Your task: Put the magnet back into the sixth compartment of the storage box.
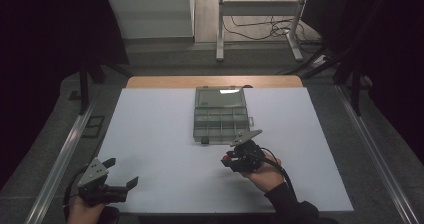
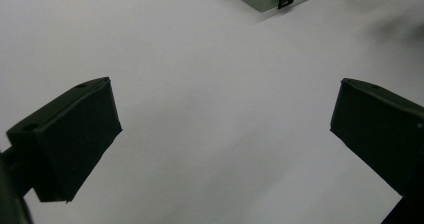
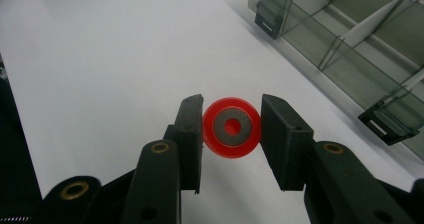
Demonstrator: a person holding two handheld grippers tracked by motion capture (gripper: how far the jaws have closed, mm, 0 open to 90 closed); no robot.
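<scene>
Right gripper view: the right gripper has its two black jaws closed on a small red wheel, one jaw pressed to each side of its rim.
Wheel facing: its flat face, with a grey ring and a red centre hole, looks back along the jaws toward the camera, so its axis runs along the jaws; being round, it has no long axis across them.
Wheel height: whether it touches the white table beneath cannot be told.
Beyond the right fingers: a clear smoky compartment box lies just ahead and to one side, its lid open, dividers and two black latches showing.
High view: the right gripper sits just in front of the box's near edge, held by a hand.
Left fingers: the left gripper has its jaws wide apart with bare table between them.
Left gripper place: at the table's near left corner, well apart from the box.
</scene>
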